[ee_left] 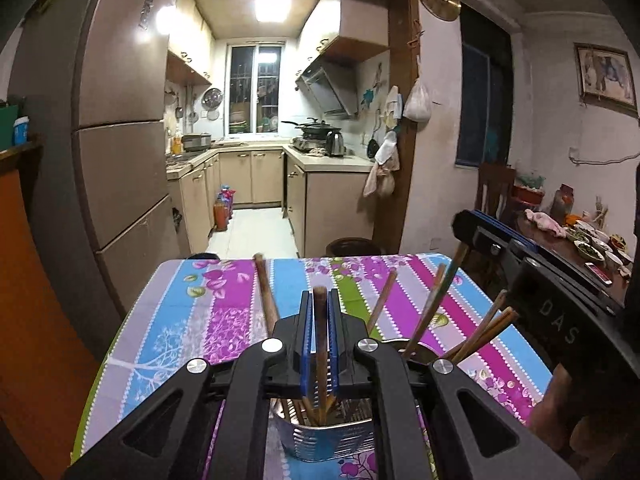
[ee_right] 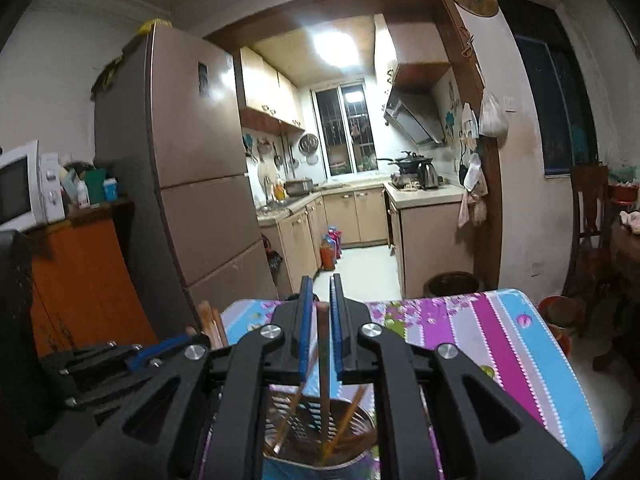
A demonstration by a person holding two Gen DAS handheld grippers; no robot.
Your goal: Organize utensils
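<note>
Chopsticks [ee_left: 430, 312] stand loose in a metal holder [ee_left: 324, 438] on the table with the striped floral cloth [ee_left: 192, 320], leaning outward at several angles. Left gripper [ee_left: 320, 300]: fingers narrowed onto one dark brown chopstick [ee_left: 320, 320], upright above the holder. Right gripper [ee_right: 319, 292]: blue-padded fingers [ee_right: 306, 320] close together with a dark chopstick [ee_right: 323, 344] running between them down into the holder; contact with both pads cannot be told. Right gripper sits just beside the left, over the same holder.
</note>
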